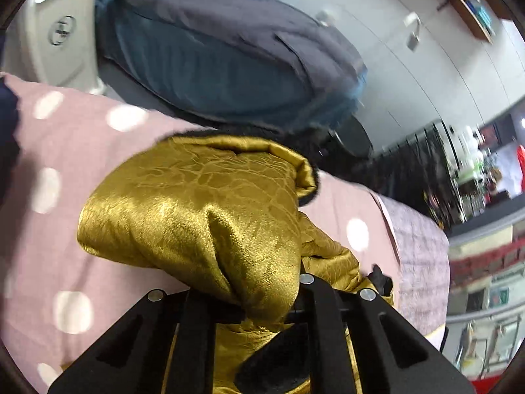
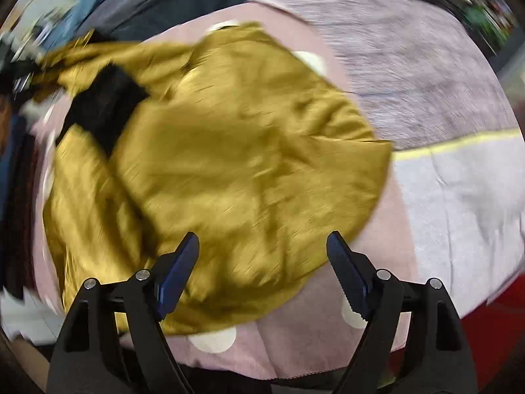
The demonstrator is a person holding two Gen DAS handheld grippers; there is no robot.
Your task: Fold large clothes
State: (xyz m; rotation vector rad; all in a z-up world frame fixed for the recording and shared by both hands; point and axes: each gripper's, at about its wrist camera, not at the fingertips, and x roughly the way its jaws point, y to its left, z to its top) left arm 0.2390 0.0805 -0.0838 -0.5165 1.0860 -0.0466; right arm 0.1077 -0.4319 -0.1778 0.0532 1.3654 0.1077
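Observation:
A shiny gold garment [image 2: 236, 151] with a black fur patch [image 2: 101, 111] lies crumpled on a pink polka-dot sheet [image 2: 295, 344]. My right gripper [image 2: 262, 256] is open and empty, hovering over the garment's near edge; the view is motion-blurred. In the left wrist view my left gripper [image 1: 259, 308] is shut on a bunched fold of the gold garment [image 1: 203, 203], which bulges up in front of the camera and hides the fingertips.
A grey-and-teal duvet pile [image 1: 223, 49] lies beyond the garment. A mauve blanket [image 2: 410, 75] and a pale sheet with a yellow stripe [image 2: 459, 203] cover the right side. White cupboards [image 1: 443, 65] and cluttered shelves [image 1: 466, 177] stand behind.

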